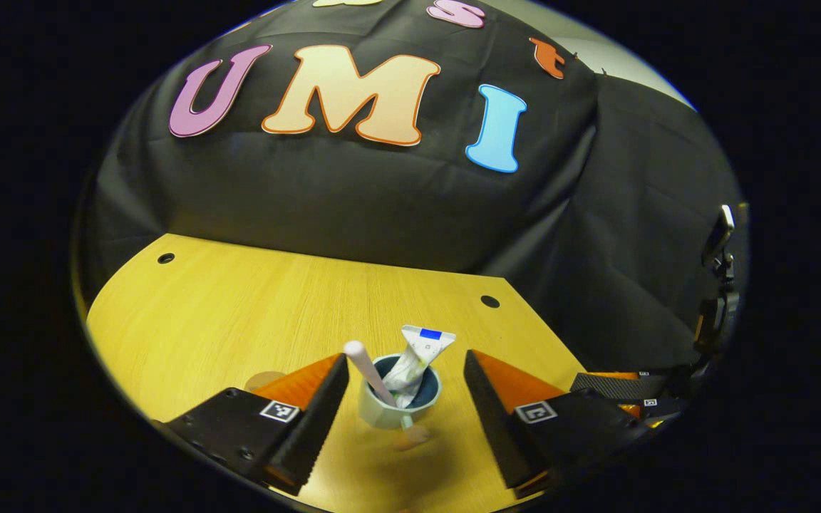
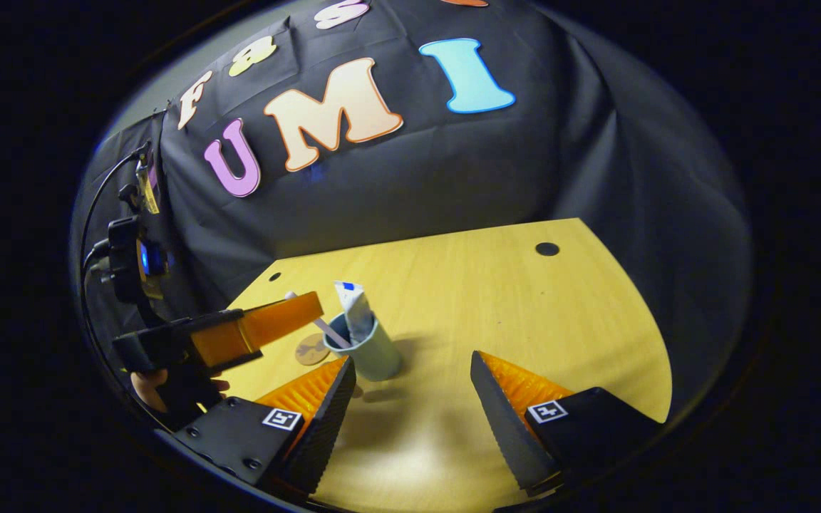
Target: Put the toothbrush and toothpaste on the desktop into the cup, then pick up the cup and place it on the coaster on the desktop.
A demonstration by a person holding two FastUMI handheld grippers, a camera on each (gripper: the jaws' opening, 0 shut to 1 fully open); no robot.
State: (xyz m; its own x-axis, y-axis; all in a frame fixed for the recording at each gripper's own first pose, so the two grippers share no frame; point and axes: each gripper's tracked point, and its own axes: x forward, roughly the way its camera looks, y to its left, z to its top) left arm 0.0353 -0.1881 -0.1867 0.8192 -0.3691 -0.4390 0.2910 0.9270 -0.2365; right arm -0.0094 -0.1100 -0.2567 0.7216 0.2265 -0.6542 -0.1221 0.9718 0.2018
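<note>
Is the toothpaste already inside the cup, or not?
Inside. The toothpaste stands in the cup, its flat end above the rim, beside the toothbrush.

cup [image 2: 373,350] on desk [image 2: 524,320] w/ toothbrush [image 2: 318,322] + toothpaste [image 2: 355,308] inside | coaster [image 2: 311,350] beside | right hand-held gripper [image 2: 410,388] open

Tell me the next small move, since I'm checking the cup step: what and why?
Probably ease the left gripper forward and close its open fingers on the cup: toothbrush and toothpaste are already inside, and the coaster sits bare beside it.

Coaster [image 2: 312,350] partly behind cup [image 2: 375,351]
</note>
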